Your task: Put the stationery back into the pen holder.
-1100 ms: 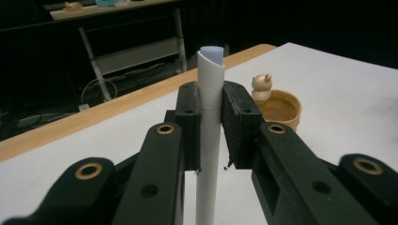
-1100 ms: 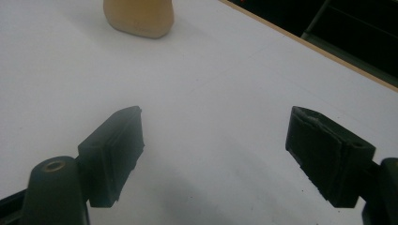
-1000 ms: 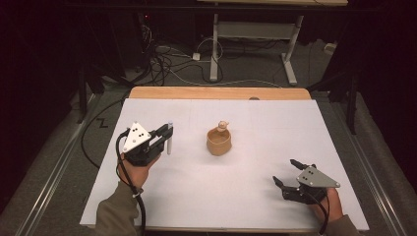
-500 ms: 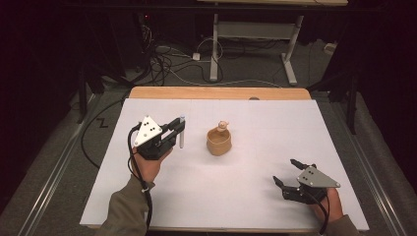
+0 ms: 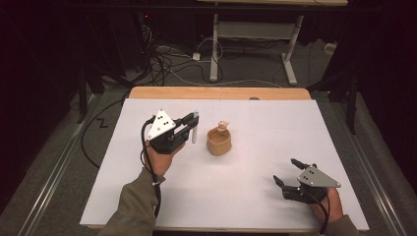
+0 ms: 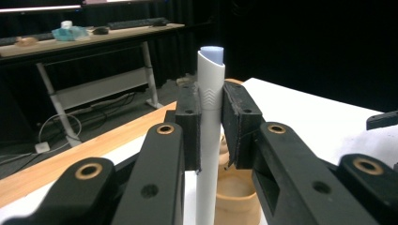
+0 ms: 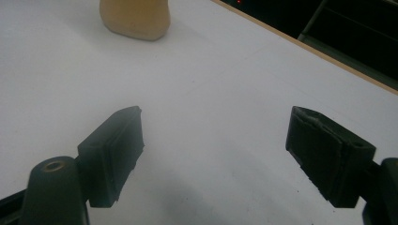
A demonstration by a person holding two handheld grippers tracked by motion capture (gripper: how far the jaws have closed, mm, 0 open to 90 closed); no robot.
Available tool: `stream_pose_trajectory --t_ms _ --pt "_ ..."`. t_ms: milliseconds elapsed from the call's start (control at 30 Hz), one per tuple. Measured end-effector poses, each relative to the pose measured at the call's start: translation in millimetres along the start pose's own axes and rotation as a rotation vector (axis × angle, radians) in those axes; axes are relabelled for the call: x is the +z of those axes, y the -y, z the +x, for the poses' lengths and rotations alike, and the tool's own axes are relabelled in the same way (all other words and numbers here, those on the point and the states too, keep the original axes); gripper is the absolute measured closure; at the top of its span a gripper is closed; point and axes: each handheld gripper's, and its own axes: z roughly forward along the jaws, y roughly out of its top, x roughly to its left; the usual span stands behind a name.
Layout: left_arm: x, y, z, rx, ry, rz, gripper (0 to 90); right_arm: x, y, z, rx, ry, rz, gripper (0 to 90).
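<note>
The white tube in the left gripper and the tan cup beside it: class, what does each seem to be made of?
White tube: probably matte plastic, going by its smooth, even surface and moulded chevron marks. Tan cup: possibly wood or unglazed ceramic; its dull, warm surface shows no gloss, and no grain is discernible.

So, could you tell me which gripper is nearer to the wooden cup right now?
Left. The left gripper, holding a white pen upright, is just to the left of the wooden cup; the right gripper sits open, far off toward the table's near right corner.
</note>
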Motion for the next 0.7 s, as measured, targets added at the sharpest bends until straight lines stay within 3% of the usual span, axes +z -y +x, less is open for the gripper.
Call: stream_pose_trajectory --t_ms 333,700 --pt "21.8 -10.4 -11.3 0.022 0.045 -0.008 75.6 0.1 -0.5 1.1 -0.006 0.026 0.009 18.6" --pt "43.5 -12.7 -11.1 0.019 0.073 -0.015 75.6 0.5 -0.2 1.8 -0.014 0.020 0.013 18.6"
